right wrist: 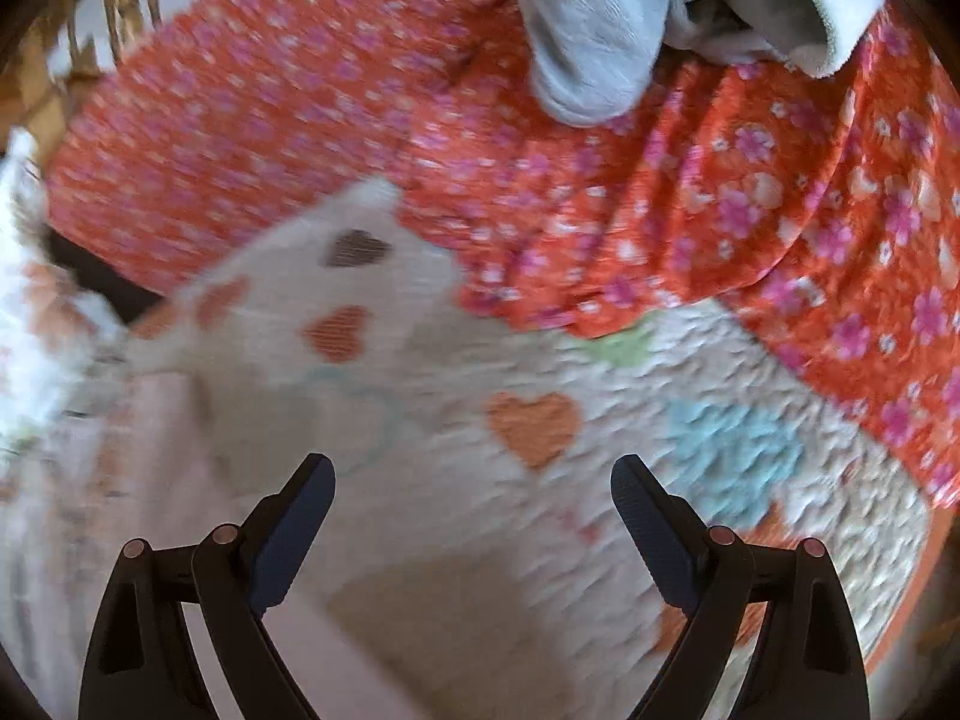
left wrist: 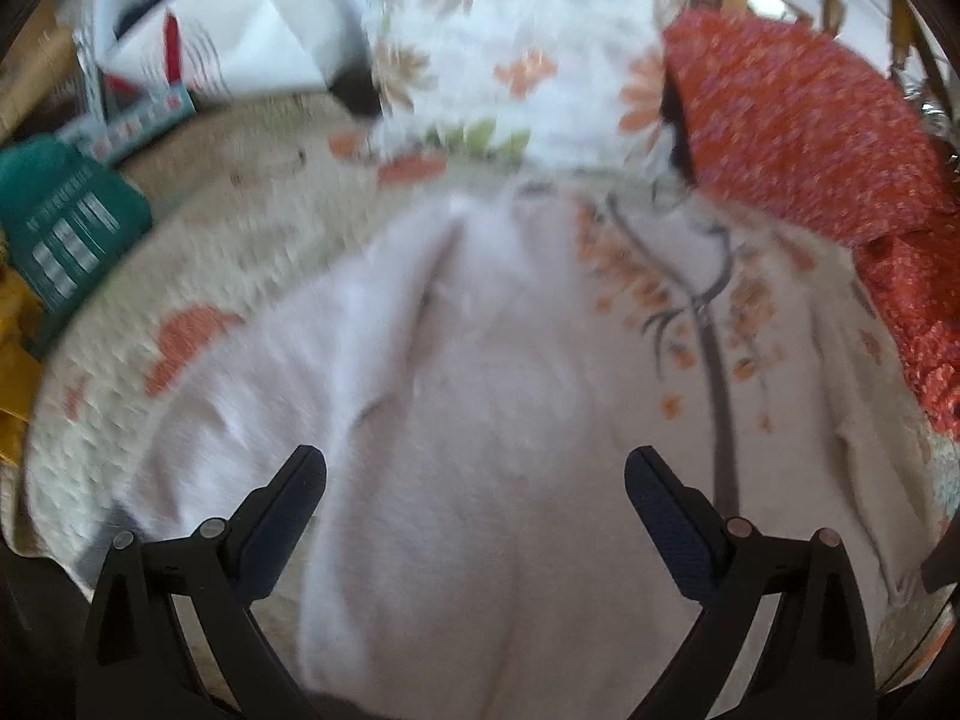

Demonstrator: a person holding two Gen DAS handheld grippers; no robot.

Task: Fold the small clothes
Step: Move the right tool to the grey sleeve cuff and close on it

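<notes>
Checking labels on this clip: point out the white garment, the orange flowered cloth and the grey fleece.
white garment (left wrist: 456, 420), left wrist view, plain middle panel
orange flowered cloth (right wrist: 660, 210), right wrist view, its draped folds
grey fleece (right wrist: 600, 30), right wrist view, hanging front flap

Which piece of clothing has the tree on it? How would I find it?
Start at the quilted bedspread with orange shapes, which covers the surface. In its middle, right ahead of the open left gripper, lies a white garment spread out. Unlike the red flowered fabric to its right and the flowered pillow behind it, it is mostly plain white, with a thin grey tree and orange leaves on one side.
</notes>
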